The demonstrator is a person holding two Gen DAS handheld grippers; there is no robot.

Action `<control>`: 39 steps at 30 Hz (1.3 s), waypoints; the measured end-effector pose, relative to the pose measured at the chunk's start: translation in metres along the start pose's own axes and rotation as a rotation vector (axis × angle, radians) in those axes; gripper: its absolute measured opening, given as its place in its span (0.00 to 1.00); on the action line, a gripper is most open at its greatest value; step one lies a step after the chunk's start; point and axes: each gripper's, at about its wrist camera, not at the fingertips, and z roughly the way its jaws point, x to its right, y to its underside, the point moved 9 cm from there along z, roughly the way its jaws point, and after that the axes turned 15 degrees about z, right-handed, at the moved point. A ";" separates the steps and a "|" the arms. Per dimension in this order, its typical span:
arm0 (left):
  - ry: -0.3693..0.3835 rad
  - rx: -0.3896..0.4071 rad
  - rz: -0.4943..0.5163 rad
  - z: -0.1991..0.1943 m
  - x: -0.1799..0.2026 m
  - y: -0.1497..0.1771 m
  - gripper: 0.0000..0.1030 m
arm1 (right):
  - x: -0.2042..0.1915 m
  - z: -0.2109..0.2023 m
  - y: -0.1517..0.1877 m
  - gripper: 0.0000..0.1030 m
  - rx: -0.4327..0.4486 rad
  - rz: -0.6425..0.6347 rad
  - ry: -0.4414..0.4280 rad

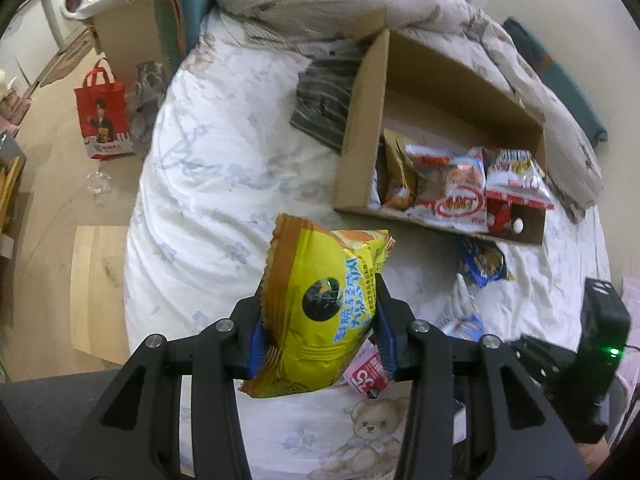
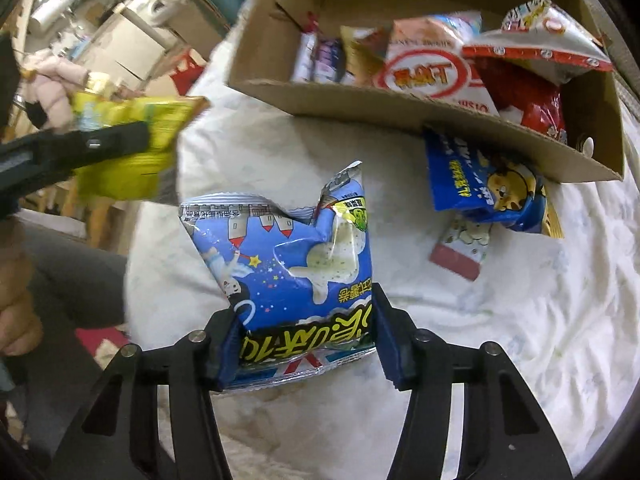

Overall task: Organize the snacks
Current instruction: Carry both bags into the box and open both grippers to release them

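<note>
My left gripper (image 1: 320,332) is shut on a yellow snack bag (image 1: 320,308) and holds it above the white bedspread, short of the cardboard box (image 1: 362,136). It also shows at the left of the right wrist view (image 2: 132,148). My right gripper (image 2: 306,344) is shut on a blue snack bag (image 2: 288,268), held up near the box's front wall (image 2: 360,100). The box holds several snack packs, among them a red-and-white one (image 1: 460,196). A blue bag with a cartoon bear (image 2: 488,184) and a small red-and-white pack (image 2: 464,252) lie on the bed by the box.
A small pink pack (image 1: 368,372) lies on the bed under the left gripper. A striped cloth (image 1: 324,104) and a flowered quilt (image 1: 360,4) lie behind the box. A red shopping bag (image 1: 104,116) stands on the floor left of the bed.
</note>
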 end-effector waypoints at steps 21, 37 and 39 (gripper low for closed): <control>0.138 0.029 0.091 0.051 0.065 -0.112 0.39 | 0.031 -0.053 -0.203 0.56 0.197 0.181 0.222; 0.165 0.043 0.089 0.061 0.067 -0.120 0.53 | 0.045 -0.033 -0.231 0.72 0.148 0.299 0.093; 0.148 0.062 0.114 0.056 0.071 -0.120 0.72 | 0.049 -0.045 -0.230 0.84 0.177 0.292 0.108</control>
